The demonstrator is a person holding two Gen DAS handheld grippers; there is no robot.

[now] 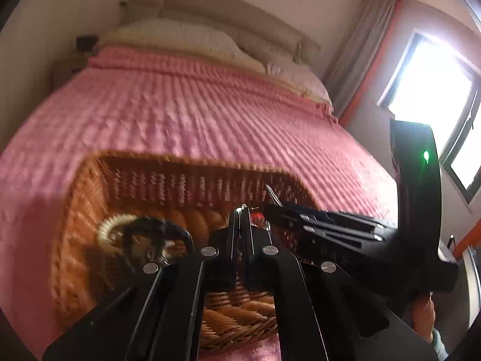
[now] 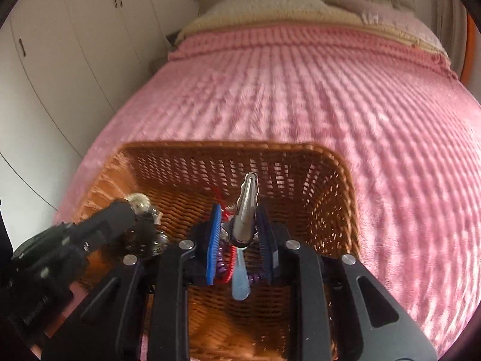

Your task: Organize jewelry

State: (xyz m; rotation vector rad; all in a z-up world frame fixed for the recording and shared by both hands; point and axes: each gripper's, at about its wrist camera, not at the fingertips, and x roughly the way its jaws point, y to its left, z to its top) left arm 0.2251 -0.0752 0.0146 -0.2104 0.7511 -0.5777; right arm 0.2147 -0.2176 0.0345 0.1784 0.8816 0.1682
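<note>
Right wrist view: the right gripper (image 2: 237, 225) pinches a silver hair clip (image 2: 246, 207) over the wicker basket (image 2: 336, 180) on the pink bedspread (image 2: 300, 90). The left gripper (image 1: 240, 219) is fully closed above bracelets (image 1: 132, 234) in the basket; whether it holds anything is unclear.

Bedspread (image 2: 300, 96) is pink with a ribbed wavy texture, the wicker basket (image 2: 330, 186) is orange-brown open weave. Right gripper (image 2: 239, 228) has blue pads, and the hair clip (image 2: 245, 207) is shiny silver with a pale blue end.
</note>
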